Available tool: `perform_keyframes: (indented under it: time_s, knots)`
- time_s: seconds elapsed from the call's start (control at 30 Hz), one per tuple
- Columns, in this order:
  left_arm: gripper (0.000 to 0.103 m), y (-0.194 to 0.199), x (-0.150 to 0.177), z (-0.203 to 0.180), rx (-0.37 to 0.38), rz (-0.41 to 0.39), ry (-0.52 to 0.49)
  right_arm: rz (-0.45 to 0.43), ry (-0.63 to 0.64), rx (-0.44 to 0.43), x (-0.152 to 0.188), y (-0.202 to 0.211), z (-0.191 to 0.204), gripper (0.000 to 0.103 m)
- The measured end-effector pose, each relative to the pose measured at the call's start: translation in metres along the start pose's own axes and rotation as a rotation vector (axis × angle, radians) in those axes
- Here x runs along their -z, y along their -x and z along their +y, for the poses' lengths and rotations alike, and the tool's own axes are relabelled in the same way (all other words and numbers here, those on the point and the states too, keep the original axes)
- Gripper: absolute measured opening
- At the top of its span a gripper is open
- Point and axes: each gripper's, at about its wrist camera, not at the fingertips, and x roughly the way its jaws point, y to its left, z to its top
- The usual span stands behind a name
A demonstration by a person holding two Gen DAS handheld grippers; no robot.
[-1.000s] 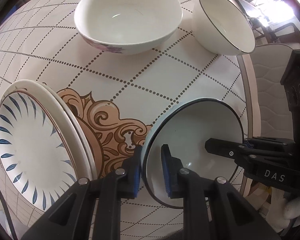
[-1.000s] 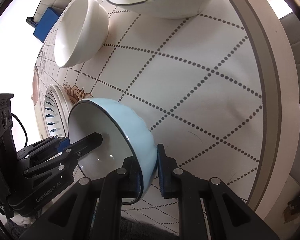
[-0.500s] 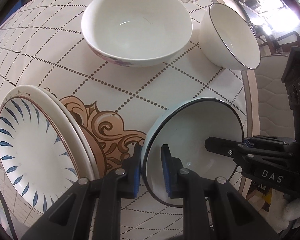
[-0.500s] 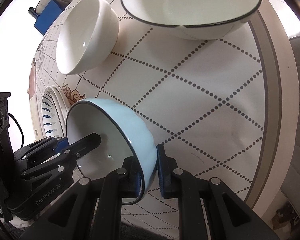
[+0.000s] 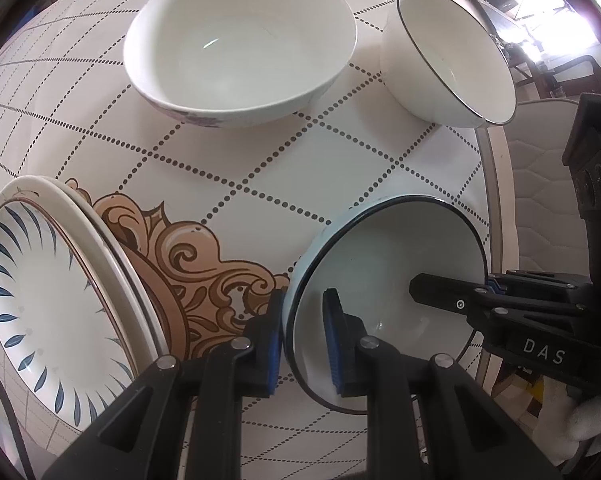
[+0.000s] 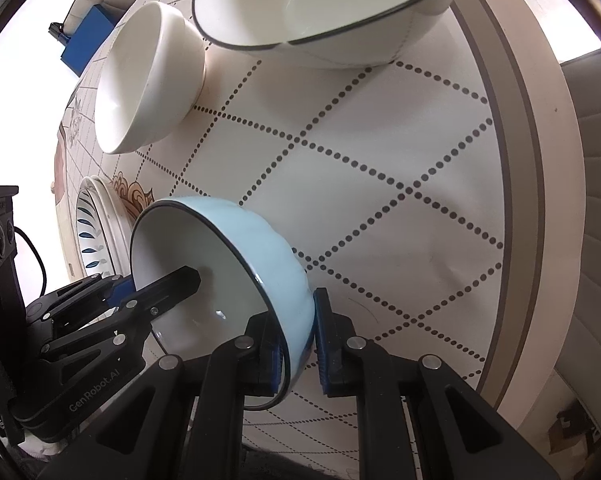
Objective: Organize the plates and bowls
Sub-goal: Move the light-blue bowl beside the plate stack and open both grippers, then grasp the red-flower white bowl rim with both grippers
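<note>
Both grippers hold one light-blue bowl (image 5: 384,280) with a dark rim, lifted above the table. My left gripper (image 5: 302,340) is shut on its near-left rim; my right gripper (image 6: 296,340) is shut on the opposite rim of the bowl (image 6: 260,248). A large white bowl (image 5: 240,52) sits ahead on the table, also seen in the right wrist view (image 6: 148,80). A smaller white bowl with a dark rim (image 5: 452,60) stands to its right, seen too in the right wrist view (image 6: 324,8). A stack of plates, the top one with blue leaf marks (image 5: 48,300), lies at the left.
The round table (image 6: 516,168) has a dotted diamond cloth with a brown scroll pattern (image 5: 204,264). Its edge runs close on the right, with a padded chair (image 6: 596,200) beyond. A blue box (image 6: 84,36) sits on the floor far off.
Both grippers have carried the blue bowl forward over the table, toward the large white bowl and the dark-rimmed bowl. Grips unchanged.
</note>
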Motion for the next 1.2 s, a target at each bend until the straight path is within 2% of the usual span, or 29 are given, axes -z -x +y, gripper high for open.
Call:
perform_keyframes:
  time_s: [0.07, 0.1, 0.17, 0.23, 0.33, 0.43, 0.47, 0.5, 0.53, 0.57, 0.67, 0.77, 0.93, 1.07, 1.2]
  knots:
    - [0.018, 0.001, -0.001, 0.0, -0.026, -0.002, 0.006, 0.015, 0.007, 0.001, 0.0, 0.002, -0.006, 0.015]
    - [0.018, -0.001, 0.001, -0.004, -0.053, -0.012, 0.01, 0.014, 0.006, 0.002, 0.001, 0.003, -0.007, 0.019]
    - [0.022, 0.007, 0.002, 0.0, -0.072, -0.039, 0.017, 0.002, 0.017, 0.025, 0.002, 0.008, -0.01, 0.03]
    - [0.029, 0.015, 0.003, 0.003, -0.071, -0.052, 0.019, -0.018, 0.04, 0.08, 0.005, 0.016, -0.012, 0.052]
    - [0.039, 0.031, 0.005, 0.005, -0.091, -0.091, -0.001, -0.051, 0.072, 0.111, 0.008, 0.033, -0.014, 0.068]
    - [0.044, 0.047, 0.008, 0.002, -0.129, -0.121, -0.025, -0.092, 0.093, 0.121, 0.008, 0.055, -0.012, 0.081]
    - [0.055, 0.052, 0.007, 0.002, -0.135, -0.129, -0.026, -0.107, 0.095, 0.114, 0.007, 0.063, -0.011, 0.081]
    - [0.062, 0.058, 0.007, 0.002, -0.122, -0.141, -0.025, -0.118, 0.09, 0.103, 0.004, 0.072, -0.009, 0.081]
    - [0.073, 0.064, 0.006, 0.002, -0.099, -0.151, -0.025, -0.129, 0.083, 0.082, 0.002, 0.079, -0.007, 0.081]
    - [0.078, 0.07, 0.005, 0.003, -0.081, -0.159, -0.027, -0.137, 0.077, 0.05, -0.002, 0.086, -0.004, 0.081]
    - [0.084, 0.086, -0.013, 0.008, -0.041, -0.168, -0.021, -0.15, 0.05, -0.072, -0.015, 0.106, 0.009, 0.081]
    - [0.084, 0.098, -0.041, 0.018, -0.012, -0.192, -0.004, -0.141, 0.017, -0.16, -0.031, 0.11, 0.028, 0.081]
    - [0.084, 0.102, -0.099, 0.049, -0.048, -0.2, -0.009, -0.136, -0.02, -0.175, -0.058, 0.094, 0.06, 0.081]
    - [0.084, 0.09, -0.142, 0.072, -0.079, -0.154, -0.032, -0.122, -0.116, -0.199, -0.076, 0.064, 0.069, 0.081]
    - [0.084, 0.066, -0.167, 0.079, -0.086, -0.082, -0.097, -0.098, -0.174, -0.198, -0.09, 0.037, 0.071, 0.081]
